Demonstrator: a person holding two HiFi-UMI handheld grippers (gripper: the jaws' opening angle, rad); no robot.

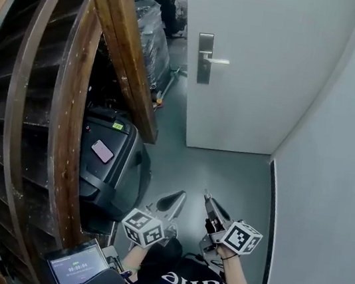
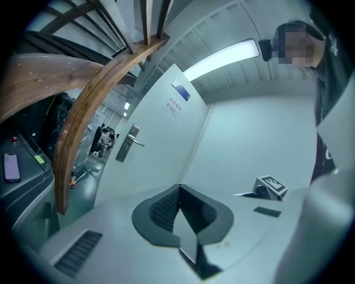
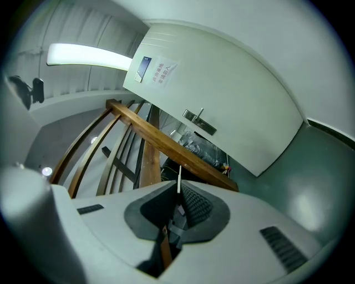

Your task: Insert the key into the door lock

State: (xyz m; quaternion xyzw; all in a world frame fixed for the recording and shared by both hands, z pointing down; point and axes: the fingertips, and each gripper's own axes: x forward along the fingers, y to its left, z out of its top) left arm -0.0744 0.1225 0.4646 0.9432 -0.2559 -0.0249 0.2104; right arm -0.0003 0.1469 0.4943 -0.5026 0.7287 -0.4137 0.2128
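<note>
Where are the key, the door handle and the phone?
key (image 3: 178, 178), right gripper view, middle of the blade.
door handle (image 1: 218, 60), head view, middle of the lever.
phone (image 1: 102, 151), head view, its middle.

Both tools are held low before the torso, side by side, pointing forward. The left gripper (image 1: 171, 202) has its jaws closed together with nothing between them. The right gripper (image 1: 210, 207) clamps a thin key (image 3: 178, 176), whose blade projects past the tips; the right hand (image 1: 229, 253) grips its rear.
</note>
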